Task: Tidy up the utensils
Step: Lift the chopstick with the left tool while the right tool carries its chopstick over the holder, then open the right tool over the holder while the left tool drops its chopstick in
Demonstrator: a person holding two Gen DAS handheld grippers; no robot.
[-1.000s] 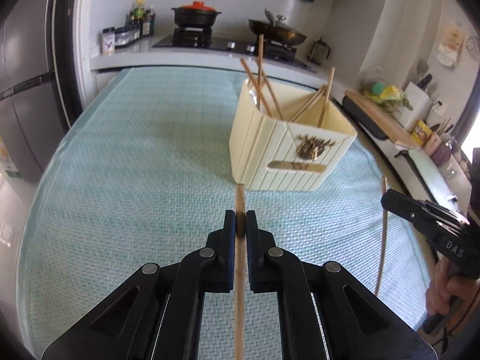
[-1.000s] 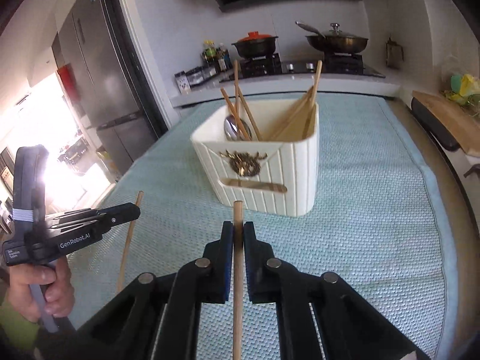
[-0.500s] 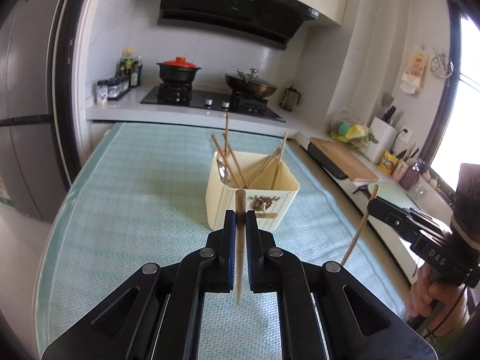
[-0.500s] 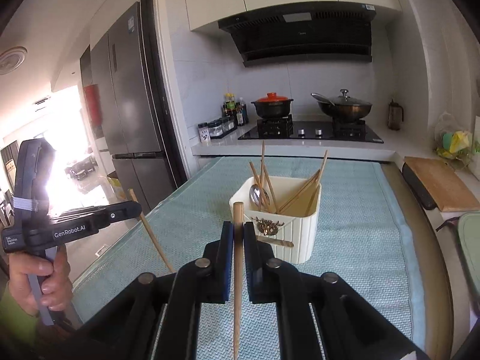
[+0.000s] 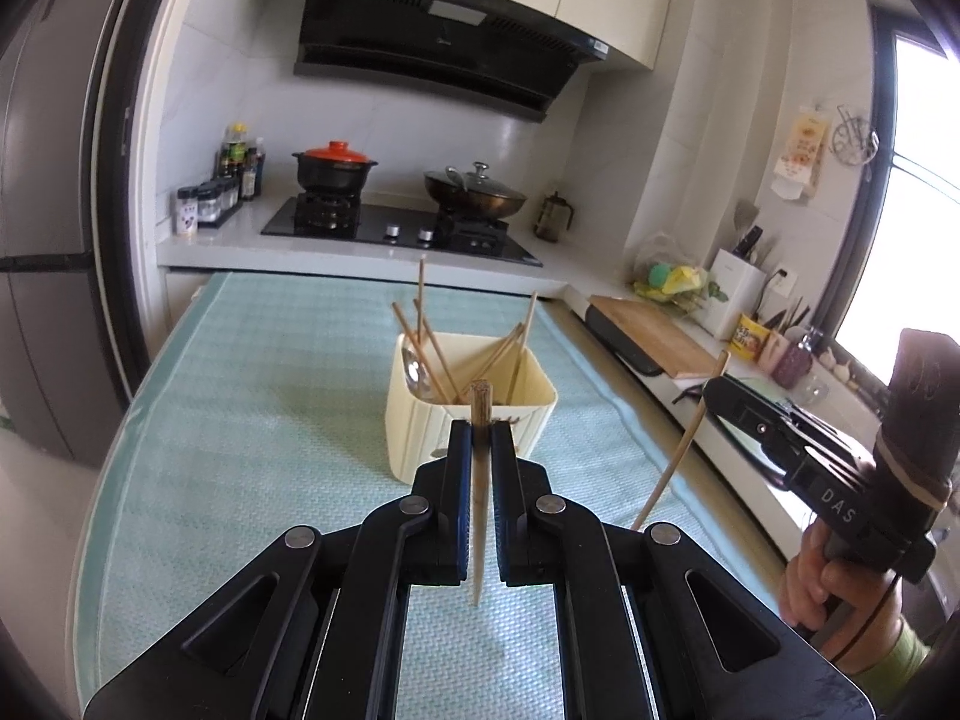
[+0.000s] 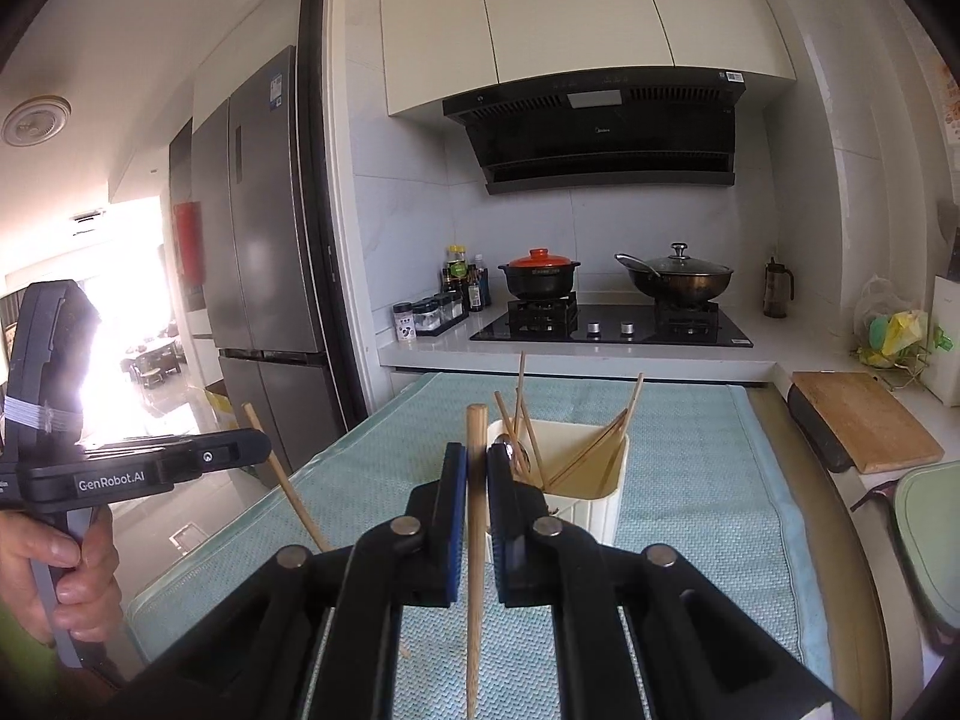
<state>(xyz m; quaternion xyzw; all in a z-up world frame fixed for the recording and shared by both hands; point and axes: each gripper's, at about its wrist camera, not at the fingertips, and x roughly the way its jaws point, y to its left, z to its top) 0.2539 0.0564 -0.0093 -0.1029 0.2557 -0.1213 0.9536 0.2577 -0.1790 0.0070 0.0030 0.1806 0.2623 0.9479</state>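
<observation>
Kitchen interior; island laid with a teal woven mat [image 5: 252, 420]; refrigerator [image 6: 264, 240] at left, hob with an orange-lidded pot [image 5: 334, 168] and a lidded wok [image 5: 474, 192] at the rear, cutting board [image 5: 654, 336] on the right counter.

Change since a second ago: both grippers have risen and tilted up, so the range hood and upper cabinets now fill the views; the holder, formerly close ahead, now sits lower and farther off.

Left gripper [image 5: 480, 438]: jaws nearly closed, clamping a wooden chopstick [image 5: 478, 492]. Stick upright, blunt end above the fingertips, tapered tip hanging clear above the mat.

Utensil holder [image 5: 420, 426]: cream, ribbed, rectangular, standing on the mat centre. Contents: several chopsticks leaning at mixed angles and one metal spoon [image 5: 414, 366] at its left side.

Right gripper [image 6: 476, 474]: jaws nearly closed on a second wooden chopstick [image 6: 474, 540], upright, round end topmost, lower end running out of frame. In the left view this stick slants, held near its top.
</observation>
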